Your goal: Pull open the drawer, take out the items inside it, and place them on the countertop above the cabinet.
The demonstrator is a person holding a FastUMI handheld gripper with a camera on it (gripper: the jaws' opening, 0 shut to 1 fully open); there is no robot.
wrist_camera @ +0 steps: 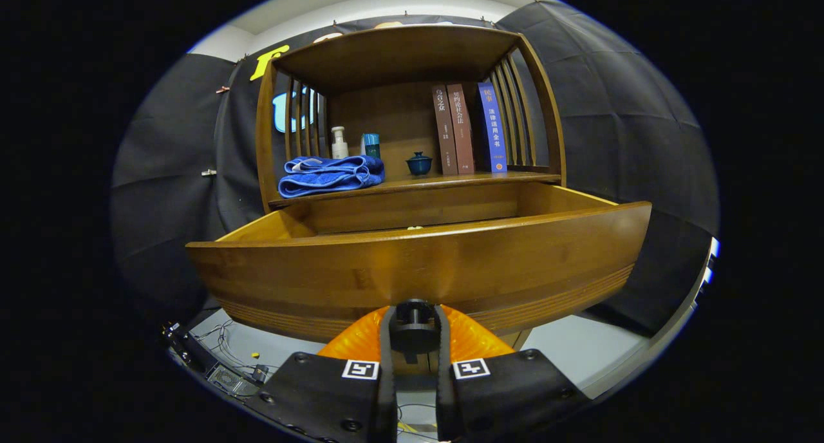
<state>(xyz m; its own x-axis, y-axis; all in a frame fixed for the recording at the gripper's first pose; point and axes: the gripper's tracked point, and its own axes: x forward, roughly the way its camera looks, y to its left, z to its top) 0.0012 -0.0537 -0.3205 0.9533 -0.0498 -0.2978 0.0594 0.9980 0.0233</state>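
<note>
Between the fingers of the gripper (414, 332) sits the dark round drawer knob (413, 314), and both fingers press against its sides, closed on it. At twelve o'clock from the knob spreads the wooden drawer front (418, 263), the drawer pulled well out of the cabinet (412, 63). A small pale item (414, 227) barely peeks over the front's top edge; what it is cannot be told. Beyond the drawer lies the countertop (450, 183). On it, toward eleven o'clock, rests a folded blue towel (331, 174), with a white pump bottle (338, 143) and a teal bottle (371, 145) behind. At twelve stands a dark blue lidded teacup (419, 163); toward one o'clock stand three upright books (468, 129).
</note>
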